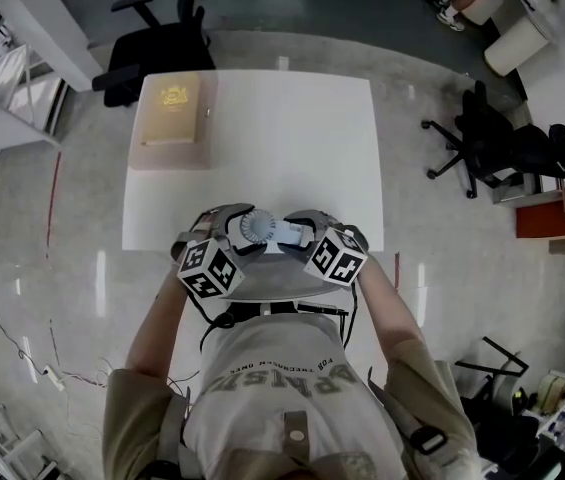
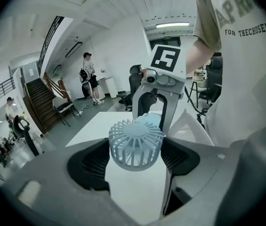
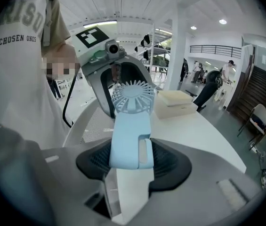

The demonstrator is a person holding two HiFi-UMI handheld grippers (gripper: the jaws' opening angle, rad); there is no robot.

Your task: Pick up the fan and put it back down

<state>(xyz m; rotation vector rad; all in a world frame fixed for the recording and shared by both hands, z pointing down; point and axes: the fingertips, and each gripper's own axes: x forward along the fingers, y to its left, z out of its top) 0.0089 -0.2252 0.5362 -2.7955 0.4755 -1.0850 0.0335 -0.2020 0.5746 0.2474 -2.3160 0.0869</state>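
Between the left gripper's (image 2: pixel 136 160) jaws sits the round grille head of the fan (image 2: pixel 135 145). Its sides meet both pads, so I read the jaws as closed on it. The right gripper's (image 3: pixel 132 164) jaws clamp the fan's pale blue handle, which runs forward from them to the grille. So 2 grippers hold 1 fan, 1 at each end. My judgement is that the fan is being carried low over the table (image 1: pixel 292 138). The next move calls for lowering it level, then freeing both grips. Whether it touches the tabletop I cannot tell. Only the right gripper view shows the cream box (image 3: pixel 175 102) beyond its jaws. Only the head view shows both grippers at the table's near edge.
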